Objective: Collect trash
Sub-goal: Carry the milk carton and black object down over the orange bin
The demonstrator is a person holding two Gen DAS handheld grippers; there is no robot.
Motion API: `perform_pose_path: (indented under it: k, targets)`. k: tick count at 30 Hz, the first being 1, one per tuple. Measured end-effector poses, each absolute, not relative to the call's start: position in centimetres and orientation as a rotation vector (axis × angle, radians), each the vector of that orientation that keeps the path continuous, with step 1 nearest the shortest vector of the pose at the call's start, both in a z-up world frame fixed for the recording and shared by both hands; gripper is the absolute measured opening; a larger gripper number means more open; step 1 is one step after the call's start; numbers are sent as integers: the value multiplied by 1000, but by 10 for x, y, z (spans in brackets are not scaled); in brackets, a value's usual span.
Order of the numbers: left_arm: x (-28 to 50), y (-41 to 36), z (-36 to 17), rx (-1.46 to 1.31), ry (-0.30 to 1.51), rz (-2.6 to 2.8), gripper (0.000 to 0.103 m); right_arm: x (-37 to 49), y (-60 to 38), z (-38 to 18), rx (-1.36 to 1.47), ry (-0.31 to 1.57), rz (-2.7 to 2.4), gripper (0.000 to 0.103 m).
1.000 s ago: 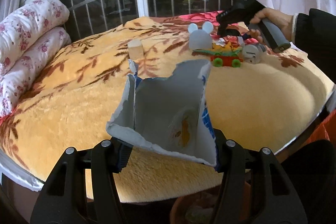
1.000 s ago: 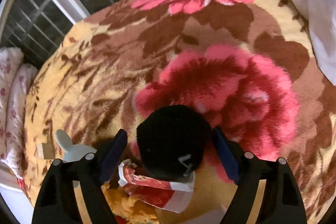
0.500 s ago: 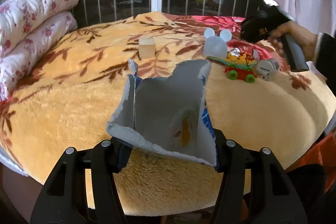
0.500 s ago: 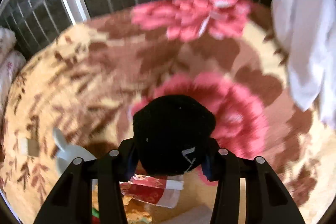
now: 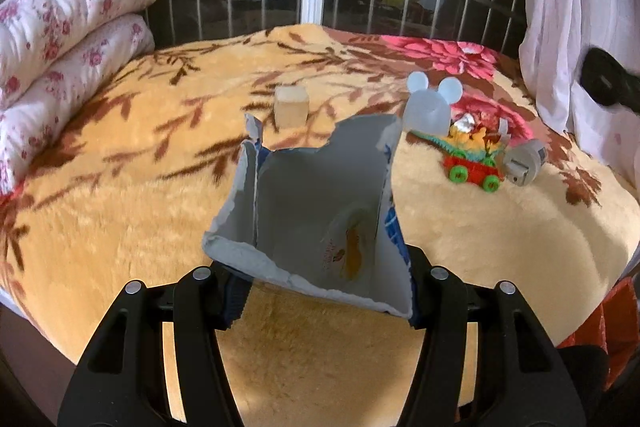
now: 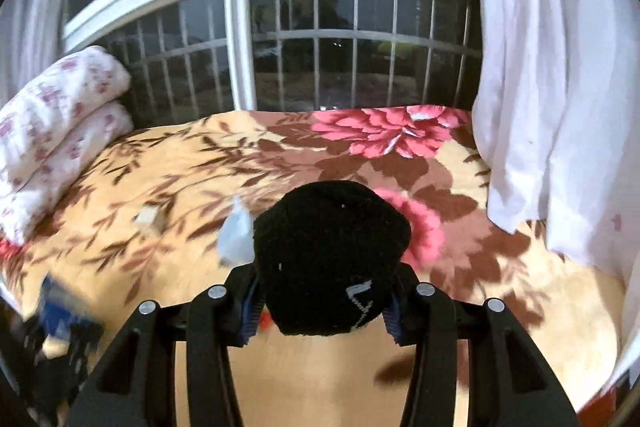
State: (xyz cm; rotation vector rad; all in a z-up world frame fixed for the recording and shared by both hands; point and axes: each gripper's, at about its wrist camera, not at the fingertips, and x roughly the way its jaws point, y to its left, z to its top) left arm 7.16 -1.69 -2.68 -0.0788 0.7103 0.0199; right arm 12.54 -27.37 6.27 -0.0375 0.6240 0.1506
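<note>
My left gripper [image 5: 320, 291] is shut on a torn white and blue paper carton [image 5: 320, 219] and holds it above the near edge of the bed. My right gripper [image 6: 324, 299] is shut on a rolled black sock [image 6: 332, 259] and holds it above the bed. The right gripper also shows in the left wrist view [image 5: 608, 83] at the far right, blurred. A crumpled red wrapper [image 5: 468, 127] lies among the toys behind the carton.
A floral blanket [image 5: 120, 187] covers the bed. On it stand a wooden block [image 5: 291, 105], a pale blue mouse-eared cup [image 5: 430, 107], a toy car [image 5: 472, 159] and a white plug [image 5: 522, 167]. Rolled quilts [image 5: 60, 39] lie at left. A curtain [image 6: 552, 87] hangs at right.
My right gripper closed on the black sock, lifted it off the blanket and pulled back to the right. My left gripper keeps hold of the carton and has turned slightly.
</note>
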Motion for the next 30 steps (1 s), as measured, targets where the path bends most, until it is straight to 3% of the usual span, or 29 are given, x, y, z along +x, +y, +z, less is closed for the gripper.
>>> perform_pose_path:
  k: [9, 18, 23, 30]
  targets:
    - [68, -24, -20, -61, 718, 37, 57, 23, -270, 38, -12, 607, 212, 48]
    - [-41, -52, -26, 69, 682, -162, 57, -73, -258, -14, -13, 664, 354, 48]
    - [-83, -60, -74, 148, 757, -250, 57, -96, -252, -64, -18, 764, 392, 48]
    - [-70, -51, -158, 118, 982, -215, 57, -86, -231, -151, 29, 950, 414, 48]
